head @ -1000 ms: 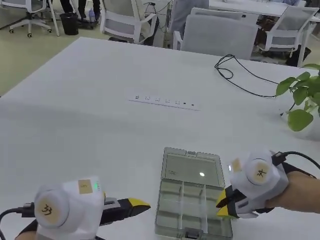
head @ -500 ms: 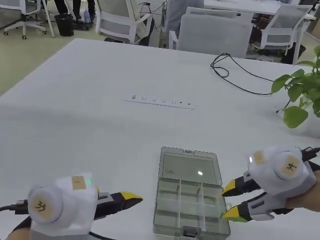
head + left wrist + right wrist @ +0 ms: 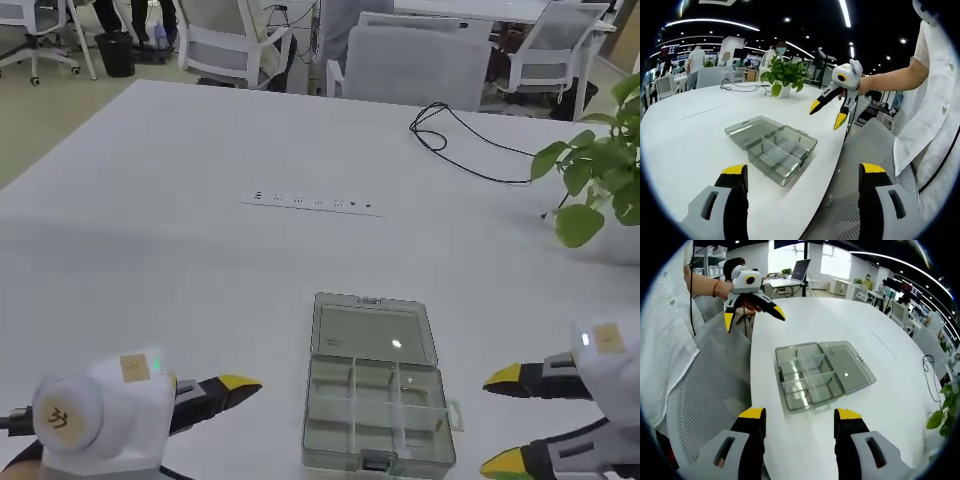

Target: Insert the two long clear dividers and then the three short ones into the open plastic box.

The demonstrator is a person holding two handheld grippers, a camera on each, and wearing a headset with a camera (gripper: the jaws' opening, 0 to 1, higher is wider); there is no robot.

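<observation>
The clear plastic box [image 3: 375, 415] lies near the table's front edge with its lid [image 3: 372, 328] folded back flat. Clear dividers stand inside it and split it into several compartments [image 3: 807, 377]. My left gripper [image 3: 240, 385] hovers to the left of the box, and in its own view the left gripper [image 3: 802, 170] is open and empty, with the box [image 3: 780, 150] ahead. My right gripper [image 3: 500, 422] hovers to the right of the box, apart from it. In its own view the right gripper [image 3: 800, 414] is open with nothing between its jaws.
A flush socket strip [image 3: 310, 201] sits in the middle of the white table [image 3: 150, 230]. A black cable [image 3: 470, 150] loops at the far right, beside a potted plant [image 3: 595, 170]. Office chairs [image 3: 415, 60] stand behind the far edge.
My right gripper has pulled away from the box's right edge toward the right and its jaws have opened wide. The left gripper has drifted slightly left.
</observation>
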